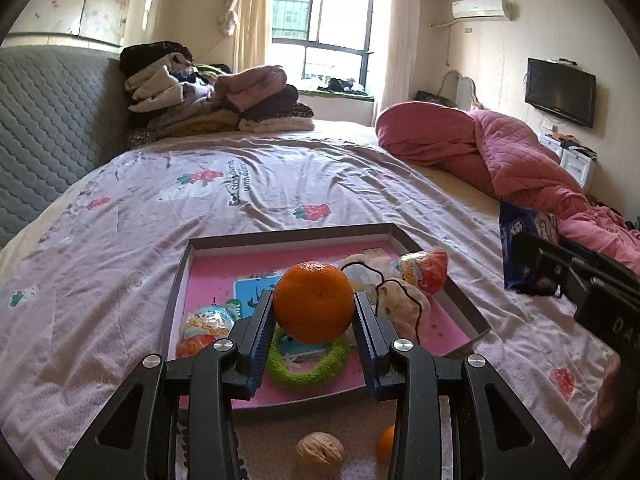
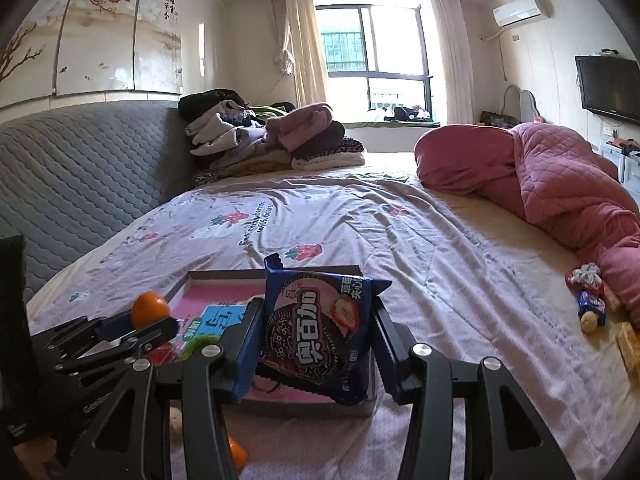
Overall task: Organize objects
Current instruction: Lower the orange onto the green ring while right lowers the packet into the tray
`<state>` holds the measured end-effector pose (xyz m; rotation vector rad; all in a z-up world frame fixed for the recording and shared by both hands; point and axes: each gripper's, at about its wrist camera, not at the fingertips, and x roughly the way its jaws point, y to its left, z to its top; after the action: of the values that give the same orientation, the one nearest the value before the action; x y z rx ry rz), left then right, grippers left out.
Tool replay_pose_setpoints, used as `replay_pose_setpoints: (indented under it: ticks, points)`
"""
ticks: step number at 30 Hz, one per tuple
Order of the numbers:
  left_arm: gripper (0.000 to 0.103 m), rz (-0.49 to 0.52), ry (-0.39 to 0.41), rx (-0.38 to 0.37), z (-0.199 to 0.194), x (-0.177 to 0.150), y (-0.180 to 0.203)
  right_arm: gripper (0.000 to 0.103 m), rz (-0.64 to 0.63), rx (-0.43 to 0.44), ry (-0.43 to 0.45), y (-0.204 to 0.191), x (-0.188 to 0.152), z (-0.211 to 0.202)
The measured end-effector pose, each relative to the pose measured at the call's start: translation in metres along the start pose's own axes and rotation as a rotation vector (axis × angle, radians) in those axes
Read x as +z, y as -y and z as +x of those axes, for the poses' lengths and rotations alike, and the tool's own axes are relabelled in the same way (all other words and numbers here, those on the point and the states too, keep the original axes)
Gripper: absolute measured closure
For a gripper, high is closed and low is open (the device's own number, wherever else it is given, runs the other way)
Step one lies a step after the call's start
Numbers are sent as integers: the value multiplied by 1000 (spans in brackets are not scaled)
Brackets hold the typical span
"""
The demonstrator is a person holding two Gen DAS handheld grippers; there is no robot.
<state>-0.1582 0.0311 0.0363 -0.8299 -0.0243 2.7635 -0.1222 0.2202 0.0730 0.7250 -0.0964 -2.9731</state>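
nearest, a walnut point(image 1: 320, 449) lies on the bed just short of the tray point(image 1: 182, 272), not yet sorted. the left tool point(image 1: 314, 312) grips an orange point(image 1: 314, 302) above the tray's near half, likely to drop it in. the right tool point(image 2: 316, 332) pinches a cookie packet point(image 2: 316, 332) by its sides over the tray's right end.

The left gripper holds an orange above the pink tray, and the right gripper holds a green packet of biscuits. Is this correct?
Not quite: the packet in the right gripper is dark blue, not green, as the right wrist view shows. The rest stands: the left gripper is shut on the orange above the pink tray.
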Motion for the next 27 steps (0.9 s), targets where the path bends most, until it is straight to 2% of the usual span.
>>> replay_pose_setpoints:
  ticks: [10, 27]
  points:
    - [64, 9, -6, 28, 19, 6, -1, 53, -13, -16, 19, 10, 15, 19]
    - [64, 1, -80, 40, 56, 4, -9, 53, -61, -18, -55, 5, 5, 57]
